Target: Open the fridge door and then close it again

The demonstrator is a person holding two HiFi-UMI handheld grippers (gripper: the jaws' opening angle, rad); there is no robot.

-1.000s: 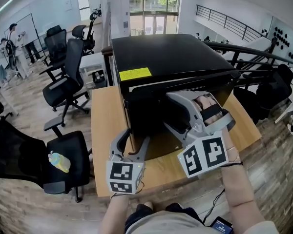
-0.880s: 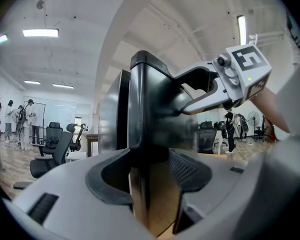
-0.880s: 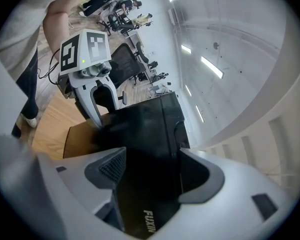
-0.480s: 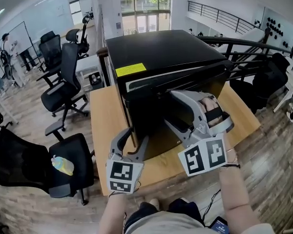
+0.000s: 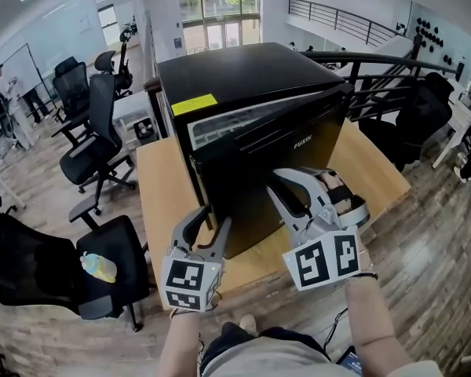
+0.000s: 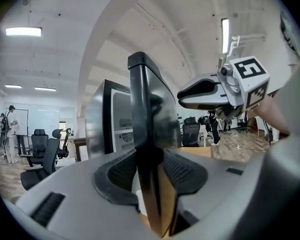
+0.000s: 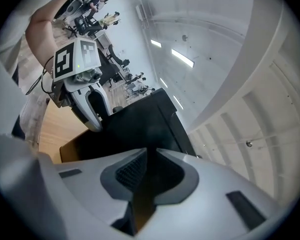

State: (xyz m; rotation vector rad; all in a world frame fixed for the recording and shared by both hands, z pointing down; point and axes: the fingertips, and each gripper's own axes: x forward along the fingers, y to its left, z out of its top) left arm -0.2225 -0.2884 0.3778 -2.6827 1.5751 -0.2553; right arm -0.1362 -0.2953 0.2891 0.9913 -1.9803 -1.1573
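Observation:
A black fridge (image 5: 243, 77) stands on a wooden table (image 5: 161, 187). Its door (image 5: 298, 155) is slightly ajar, with a pale gap along the top. My left gripper (image 5: 212, 214) is at the door's left edge. In the left gripper view that edge (image 6: 147, 109) runs between the closing jaws of this gripper (image 6: 150, 169), and both pads lie against it. My right gripper (image 5: 273, 183) is in front of the door face. Its jaws are closing to a narrow gap in the right gripper view (image 7: 147, 169), with nothing between the pads.
Black office chairs (image 5: 86, 132) stand left of the table. One chair seat holds a yellow-green object (image 5: 98, 267). A dark railing (image 5: 392, 61) and another chair (image 5: 412, 124) are on the right. People stand far off at the left (image 5: 0, 100).
The right gripper's jaws have drawn in from wide apart to a narrow gap. The left jaws have narrowed onto the door edge. Both grippers have shifted, and the gap above the door looks wider.

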